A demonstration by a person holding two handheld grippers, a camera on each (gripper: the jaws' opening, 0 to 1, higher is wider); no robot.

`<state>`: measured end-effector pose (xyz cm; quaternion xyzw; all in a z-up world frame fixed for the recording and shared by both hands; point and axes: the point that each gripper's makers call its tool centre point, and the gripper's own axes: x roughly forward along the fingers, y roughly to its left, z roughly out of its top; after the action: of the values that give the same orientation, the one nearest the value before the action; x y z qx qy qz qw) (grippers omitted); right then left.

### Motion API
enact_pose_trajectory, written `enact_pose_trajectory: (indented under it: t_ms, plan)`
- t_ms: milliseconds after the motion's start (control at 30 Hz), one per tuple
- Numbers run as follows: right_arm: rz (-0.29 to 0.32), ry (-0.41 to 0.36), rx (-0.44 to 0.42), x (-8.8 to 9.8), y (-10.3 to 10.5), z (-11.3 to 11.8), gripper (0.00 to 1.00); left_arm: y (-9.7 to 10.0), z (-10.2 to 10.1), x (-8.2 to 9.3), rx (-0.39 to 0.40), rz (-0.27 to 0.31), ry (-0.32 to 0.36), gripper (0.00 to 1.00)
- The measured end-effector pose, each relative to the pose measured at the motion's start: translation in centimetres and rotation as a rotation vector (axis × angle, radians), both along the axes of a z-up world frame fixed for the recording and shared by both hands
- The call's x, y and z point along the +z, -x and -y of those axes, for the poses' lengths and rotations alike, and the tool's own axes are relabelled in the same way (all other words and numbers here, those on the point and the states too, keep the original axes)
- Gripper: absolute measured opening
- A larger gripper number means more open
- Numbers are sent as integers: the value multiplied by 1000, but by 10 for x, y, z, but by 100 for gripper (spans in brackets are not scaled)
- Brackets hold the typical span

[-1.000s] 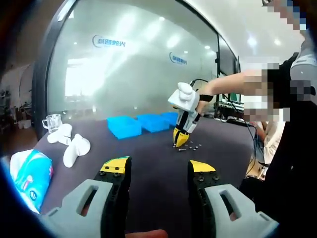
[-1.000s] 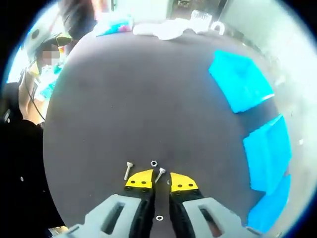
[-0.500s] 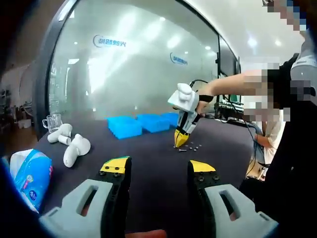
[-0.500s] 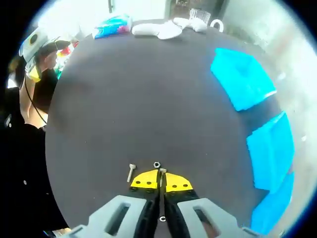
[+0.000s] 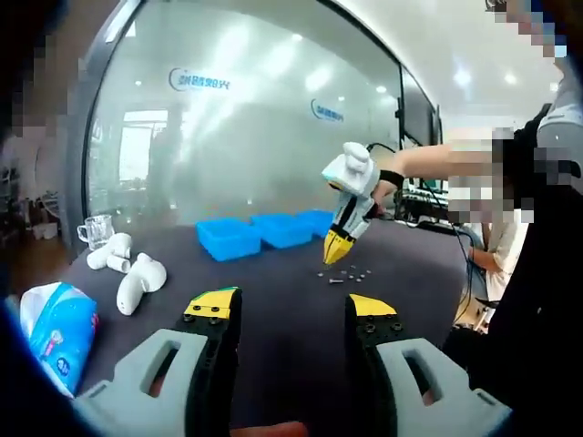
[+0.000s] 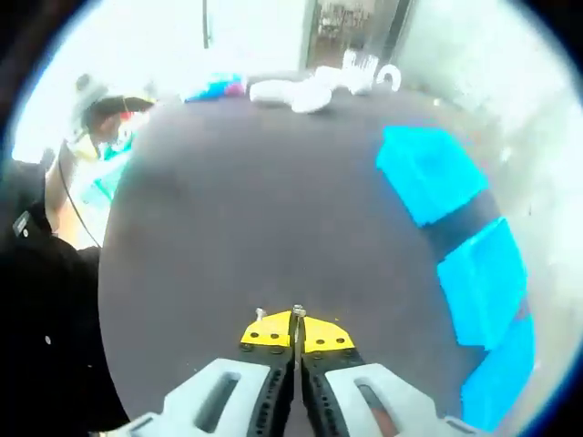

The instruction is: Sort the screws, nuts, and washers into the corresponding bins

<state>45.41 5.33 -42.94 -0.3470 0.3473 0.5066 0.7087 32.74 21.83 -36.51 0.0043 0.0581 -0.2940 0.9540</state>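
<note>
Three blue bins [image 5: 269, 230] are seen along the dark table [image 5: 273, 300]. A screw [image 6: 298, 312] is clamped between the closed jaws of the right gripper [image 6: 297, 333], raised above loose hardware [image 5: 344, 272]. The left gripper [image 5: 290, 314] is held with jaws apart, empty.
</note>
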Motion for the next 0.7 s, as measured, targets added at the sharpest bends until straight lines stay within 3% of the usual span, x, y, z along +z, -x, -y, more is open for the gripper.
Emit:
enact_pose_trajectory:
  t_ms: [100, 400, 600, 700]
  plan:
    - [21, -103, -24, 16, 4, -3, 0, 0, 2, 1, -4, 3, -2, 45]
    - [174, -369, -107, 65, 9, 8, 0, 0, 9, 7, -17, 15, -5, 45]
    - [285, -499, -166, 92, 11, 25, 0, 2, 10, 13, -12, 29, -5, 45]
    - [348, -522, -186, 98, 13, 35, 0, 4, 13, 16, -17, 34, -17, 45]
